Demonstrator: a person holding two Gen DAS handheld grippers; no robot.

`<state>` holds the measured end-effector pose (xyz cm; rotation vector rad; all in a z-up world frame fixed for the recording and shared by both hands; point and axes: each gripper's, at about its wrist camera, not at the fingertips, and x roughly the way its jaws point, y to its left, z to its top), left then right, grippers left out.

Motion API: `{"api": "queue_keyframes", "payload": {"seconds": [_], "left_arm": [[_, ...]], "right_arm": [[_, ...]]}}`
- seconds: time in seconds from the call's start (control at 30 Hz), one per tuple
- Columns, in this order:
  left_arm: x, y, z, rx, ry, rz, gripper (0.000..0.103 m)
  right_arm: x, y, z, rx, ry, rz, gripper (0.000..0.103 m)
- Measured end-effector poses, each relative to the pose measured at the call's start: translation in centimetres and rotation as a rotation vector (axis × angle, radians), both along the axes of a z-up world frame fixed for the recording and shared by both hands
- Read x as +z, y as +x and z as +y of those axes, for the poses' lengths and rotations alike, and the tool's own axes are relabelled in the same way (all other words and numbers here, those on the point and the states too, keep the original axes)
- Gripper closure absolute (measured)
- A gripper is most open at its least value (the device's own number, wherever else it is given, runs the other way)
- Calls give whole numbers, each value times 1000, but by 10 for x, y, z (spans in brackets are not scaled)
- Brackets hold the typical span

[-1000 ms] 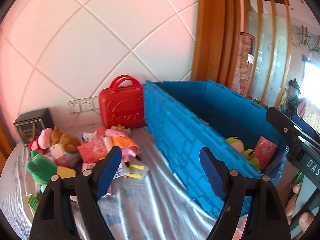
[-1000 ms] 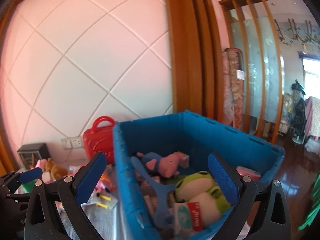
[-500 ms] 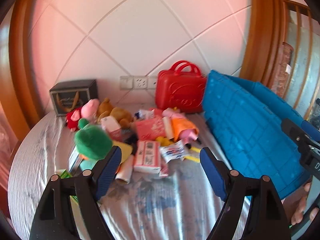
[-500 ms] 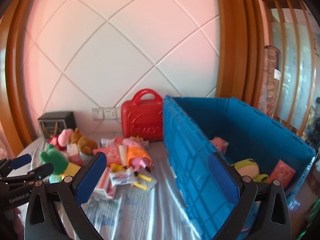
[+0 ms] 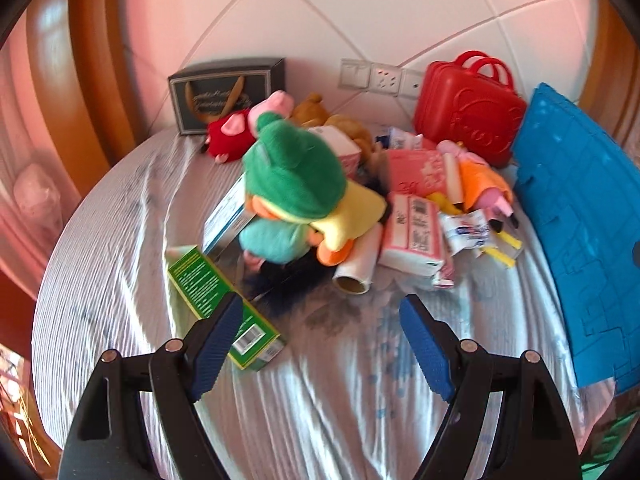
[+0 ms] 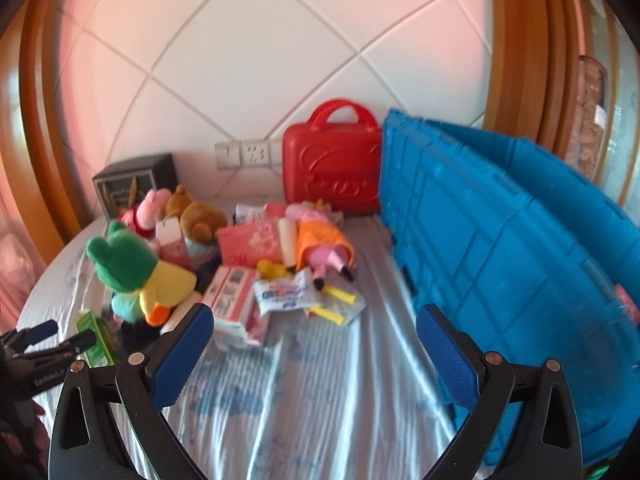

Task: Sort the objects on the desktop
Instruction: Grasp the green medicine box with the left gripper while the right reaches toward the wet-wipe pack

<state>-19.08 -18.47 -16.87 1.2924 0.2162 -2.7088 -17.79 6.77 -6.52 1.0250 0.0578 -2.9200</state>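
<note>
- Ahead of my left gripper (image 5: 320,344), past its fingertips, sits the heap I have to sort; its jaws stand wide apart with nothing between them.
- Just beyond its left finger lies the green carton (image 5: 220,300), the finger's pad overlapping it in view; I cannot tell whether they touch.
- Farther ahead, the green plush frog (image 5: 296,184) lies on top of the pile, with a paper roll (image 5: 358,268) and a pink-and-white packet (image 5: 414,236) beside it.
- My right gripper (image 6: 316,356) is likewise wide open and holding nothing, over bare striped cloth (image 6: 320,400).
- Beyond its left finger lie that packet and a blue-printed sachet (image 6: 286,292); to its right stands the wall of the blue crate (image 6: 500,264), close by the right finger.
- At the back sit a red toy case (image 6: 332,172) and a dark box (image 6: 136,184).
- I judge this the approach step: both hands empty, no item chosen yet.
- Next I would drop the left gripper onto the carton or the frog, whichever is nearest, straddling it squarely before closing.
- The crate looks like the destination, so the lift must clear its wall.
- The frog is soft and should squash in the jaws; the carton may slide on the cloth.
</note>
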Motion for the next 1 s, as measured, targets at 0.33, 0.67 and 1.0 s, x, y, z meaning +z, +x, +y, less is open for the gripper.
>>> {"api": "queue_keyframes", "payload": {"seconds": [0.33, 0.67, 1.0], "left_arm": [[-48, -13, -62, 184, 48, -134, 22], [-95, -48, -81, 264, 79, -277, 22], [-156, -85, -103, 321, 116, -450, 22]], "right_arm": [[-77, -42, -28, 82, 37, -213, 0], [-140, -104, -42, 139, 16, -375, 0], [-209, -171, -62, 164, 40, -539, 0]]}}
